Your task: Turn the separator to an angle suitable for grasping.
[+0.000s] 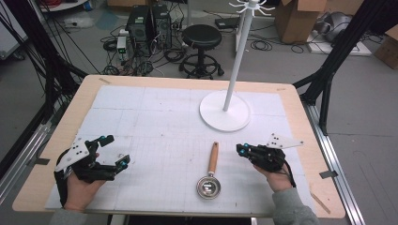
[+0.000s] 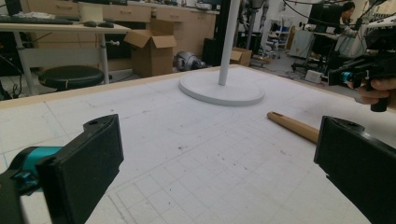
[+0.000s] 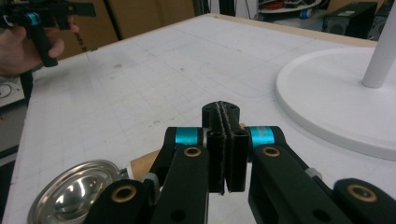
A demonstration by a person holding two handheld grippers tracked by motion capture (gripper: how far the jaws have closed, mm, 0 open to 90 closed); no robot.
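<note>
A small metal ladle (image 1: pixel 211 173) with a wooden handle lies on the white mat, its bowl toward the near edge. My right gripper (image 1: pixel 241 150) rests just right of the handle, jaws pressed together on nothing. In the right gripper view the shut gripper (image 3: pixel 221 111) hovers above the wooden handle (image 3: pixel 142 163), with the shiny bowl (image 3: pixel 74 193) at lower left. My left gripper (image 1: pixel 116 151) sits at the near left with its jaws wide apart and empty. Between its spread jaws the left gripper (image 2: pixel 219 163) faces bare mat, and the handle tip (image 2: pixel 294 126) lies ahead to the right.
A white stand with a round base (image 1: pixel 224 112) and a tall pole stands at the back centre of the mat (image 1: pixel 155 117). The wooden table edge (image 1: pixel 61 136) frames the mat. A stool (image 1: pixel 202 37), computers and boxes sit on the floor behind.
</note>
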